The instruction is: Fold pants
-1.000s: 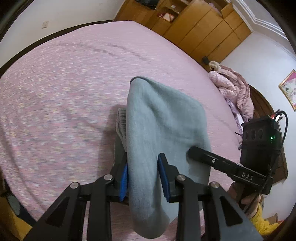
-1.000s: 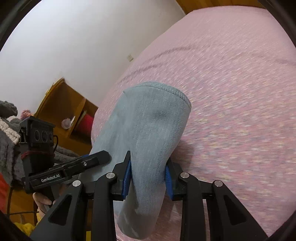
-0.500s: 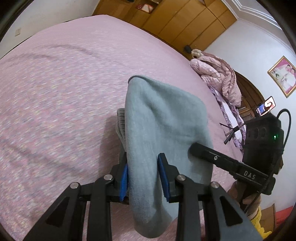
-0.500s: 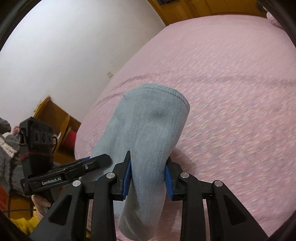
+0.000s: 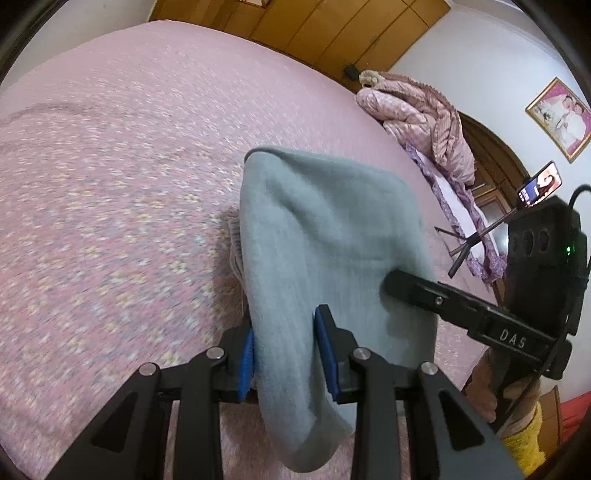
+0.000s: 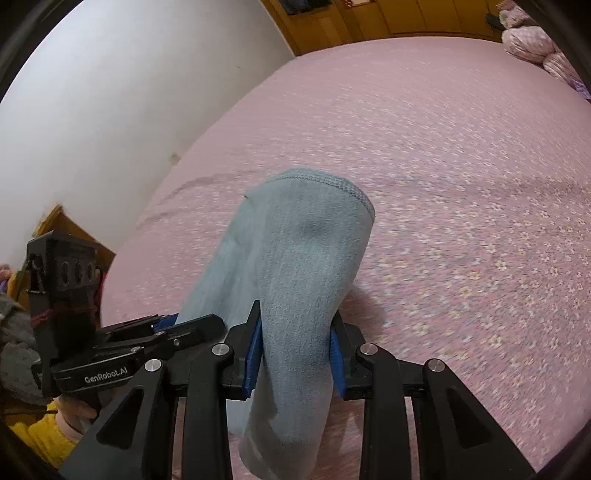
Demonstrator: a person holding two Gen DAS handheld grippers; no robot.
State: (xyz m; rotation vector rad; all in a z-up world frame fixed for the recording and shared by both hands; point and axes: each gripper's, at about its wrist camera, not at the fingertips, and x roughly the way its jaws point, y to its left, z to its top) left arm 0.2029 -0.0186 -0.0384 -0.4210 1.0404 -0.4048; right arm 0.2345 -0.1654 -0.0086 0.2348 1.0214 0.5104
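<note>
Grey-blue pants hang bunched above a bed with a pink flowered cover, gripped at two spots. The left gripper and the right gripper each have their blue-padded jaws closed on a fold of the cloth, side by side and raised off the bed. Beyond the jaws stand wooden wardrobes, a heaped pink quilt and a white wall.

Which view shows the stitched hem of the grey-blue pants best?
The right wrist view: the stitched hem curves across the top of the grey-blue pants, its stitches visible. The left wrist view shows only a thin dark edge, no stitches.
</note>
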